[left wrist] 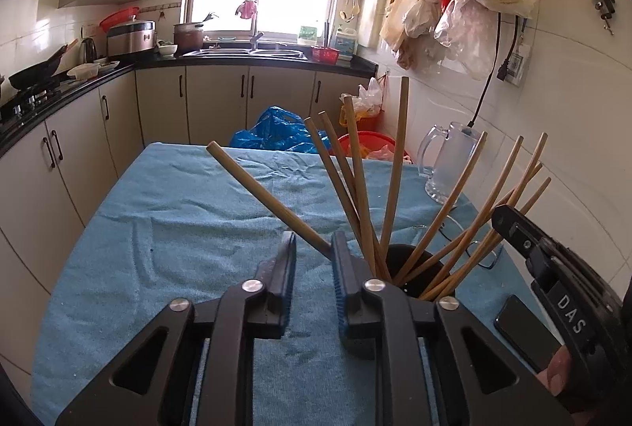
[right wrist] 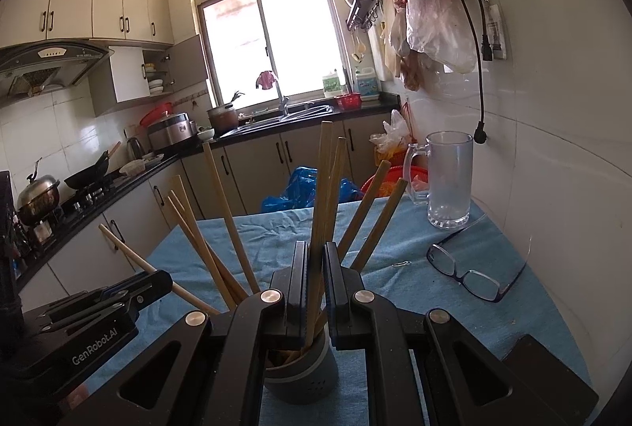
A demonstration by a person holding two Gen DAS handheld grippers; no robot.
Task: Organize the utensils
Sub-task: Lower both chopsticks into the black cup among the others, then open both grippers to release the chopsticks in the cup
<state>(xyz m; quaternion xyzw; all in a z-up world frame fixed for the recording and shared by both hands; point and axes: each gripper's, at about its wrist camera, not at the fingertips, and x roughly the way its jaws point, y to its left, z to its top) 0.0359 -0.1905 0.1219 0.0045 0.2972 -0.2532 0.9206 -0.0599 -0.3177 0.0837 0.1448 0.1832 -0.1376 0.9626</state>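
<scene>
Chopsticks (right wrist: 233, 228): we see them fanned out of the holder (right wrist: 302, 370), which stands on the towel (left wrist: 177, 213).
Right gripper (right wrist: 315, 268): we have it clamped on two upright chopsticks.
Left gripper (left wrist: 314, 248): jaws apart; one chopstick (left wrist: 268, 197) leans toward 10 o'clock between them, touching the right pad only.
Mug (right wrist: 450, 181): at 2 o'clock of the holder.
Glasses (right wrist: 470, 268): at 3 o'clock.

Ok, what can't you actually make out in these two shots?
- Left wrist view: the holder base, hidden behind the left tool.
- Right wrist view: the chopsticks lower ends, hidden inside the holder.
- Left wrist view: the phone near end, covered by the right tool.
</scene>
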